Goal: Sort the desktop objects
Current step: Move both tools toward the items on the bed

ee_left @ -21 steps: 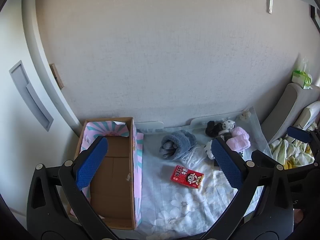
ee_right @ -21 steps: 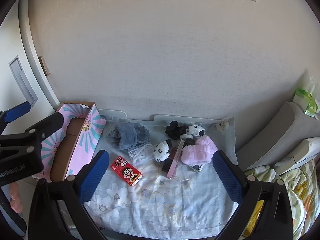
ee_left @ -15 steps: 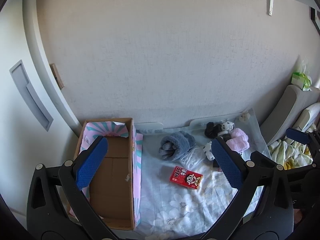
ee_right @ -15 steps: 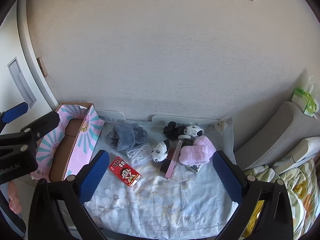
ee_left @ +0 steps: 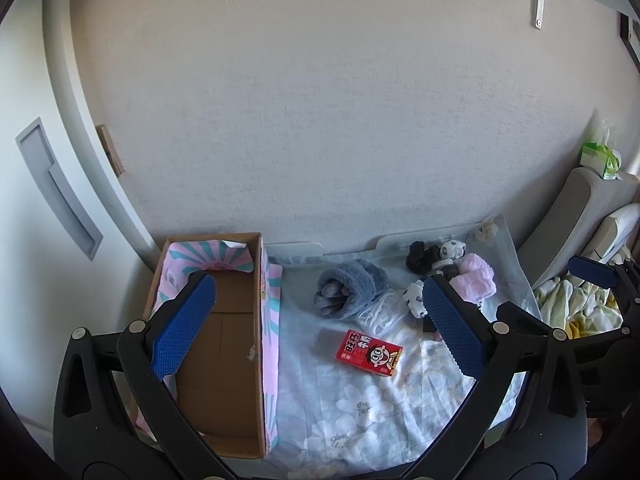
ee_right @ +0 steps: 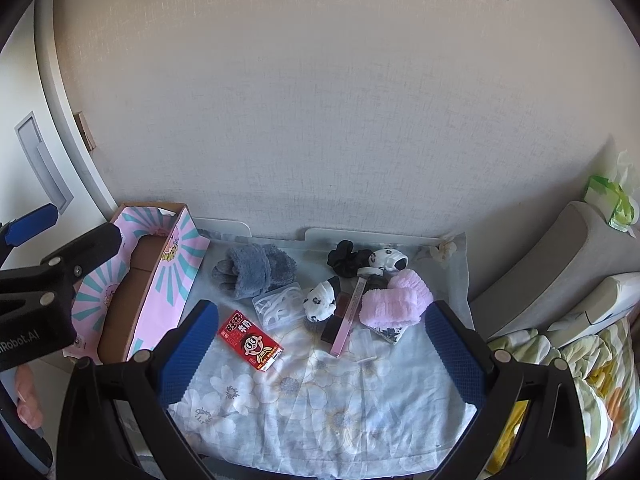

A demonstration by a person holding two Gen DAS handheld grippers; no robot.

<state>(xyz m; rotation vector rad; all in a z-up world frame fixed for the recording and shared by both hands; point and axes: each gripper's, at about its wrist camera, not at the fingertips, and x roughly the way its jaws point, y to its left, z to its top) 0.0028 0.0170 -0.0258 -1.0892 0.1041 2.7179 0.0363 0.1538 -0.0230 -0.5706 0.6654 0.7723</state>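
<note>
You have barely changed anything in the last moment: both views have drifted only slightly, the objects sitting a touch lower and nearer in frame, and nothing on the desk (ee_right: 320,412) has been lifted or shifted. That suggests the sorting has not really begun; the cardboard box (ee_left: 224,344) at the left edge looks empty inside. Your left gripper (ee_left: 316,324) has its fingers spread wide with nothing between them, hovering over the box and the flowered cloth, and your right gripper (ee_right: 316,350) is equally wide and empty above the cluster. The red carton (ee_right: 250,341) lies flat on the cloth just right of the box, nearest to you; behind it are the grey fluffy slipper (ee_right: 256,270), a clear plastic case (ee_right: 278,306), a spotted sock (ee_right: 320,300), a pink tube (ee_right: 350,316), a pink fuzzy band (ee_right: 396,300) and a black scrunchie (ee_right: 344,260). The carton shows a cartoon face and Chinese characters too small to read; the left gripper's body reads "nRobot.AI", cut off at the frame edge.
</note>
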